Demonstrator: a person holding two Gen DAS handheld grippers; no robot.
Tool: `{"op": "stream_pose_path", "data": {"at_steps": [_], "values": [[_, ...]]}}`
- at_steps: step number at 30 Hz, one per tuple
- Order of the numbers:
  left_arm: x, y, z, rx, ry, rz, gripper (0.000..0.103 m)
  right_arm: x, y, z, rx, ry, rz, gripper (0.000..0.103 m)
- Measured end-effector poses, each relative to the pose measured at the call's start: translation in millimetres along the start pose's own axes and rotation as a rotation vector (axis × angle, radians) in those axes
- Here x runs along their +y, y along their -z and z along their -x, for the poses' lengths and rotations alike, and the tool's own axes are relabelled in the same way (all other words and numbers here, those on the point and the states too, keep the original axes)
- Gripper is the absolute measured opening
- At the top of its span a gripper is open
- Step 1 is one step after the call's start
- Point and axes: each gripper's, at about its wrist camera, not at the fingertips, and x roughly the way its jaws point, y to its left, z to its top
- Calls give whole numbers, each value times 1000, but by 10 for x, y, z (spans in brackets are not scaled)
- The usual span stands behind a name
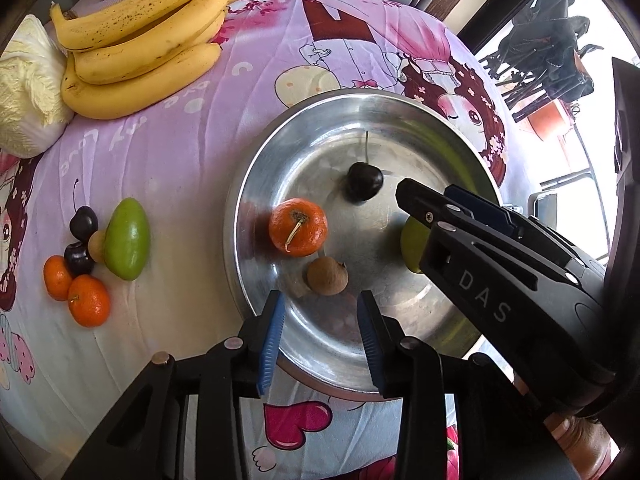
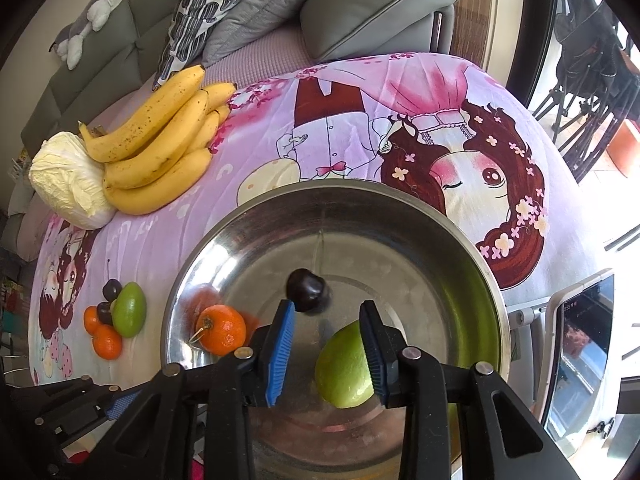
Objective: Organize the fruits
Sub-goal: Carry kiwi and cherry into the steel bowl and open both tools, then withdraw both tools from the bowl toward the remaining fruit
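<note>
Blue-padded jaws of the left gripper [image 1: 322, 330] hang parted and empty over the near rim of the steel bowl [image 1: 256, 184], the small brown longan [image 1: 327, 276] lying just beyond the fingertips, apart from both pads. Over to the left on the pink printed cloth [image 1: 180, 152] a cluster waits: two tangerines [image 1: 88, 300], two cherries [image 1: 80, 258], a green mango [image 1: 127, 239], with the banana bunch [image 1: 140, 40] and a cabbage [image 1: 28, 92] further back. Inside the bowl sit a tangerine [image 1: 298, 227] and a cherry [image 1: 364, 181]. To the right, the right gripper [image 2: 326, 338] also stands parted; the green mango in the bowl [image 2: 344, 368] rests against its right pad, with a clear gap to the left one, so it looks released. Judging by this, both hands are at a drop-off. Next comes lifting clear and reaching left for the waiting cluster, minding that round fruit may roll.
</note>
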Motion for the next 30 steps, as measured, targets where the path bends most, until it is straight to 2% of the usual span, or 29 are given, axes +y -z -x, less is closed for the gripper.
{"op": "stream_pose_path", "data": {"at_steps": [1,3,8,10,16,20,22,24,30], "values": [[17,6,14,-2,0,5,39,-2,2,9,-1,3,-1,57],[49,8,35,-5,-1,17,42,-8,8,20,1,7,-3,65],[148,32,86,-12,-9,44,49,-24,24,11,16,3,-13,74],[199,38,99,-13,-15,58,56,-24,34,9,23,0,-15,78],[411,57,188,-27,-17,120,62,-11,55,9,32,-2,-21,91],[580,52,269,-58,-41,175,63,0,82,12,45,1,-19,95],[661,39,290,-74,-53,211,71,12,99,20,52,5,-12,97],[736,28,302,-84,-69,241,73,29,122,27,60,7,-5,97],[884,55,268,-91,-120,282,74,91,177,43,76,6,11,98]]}}
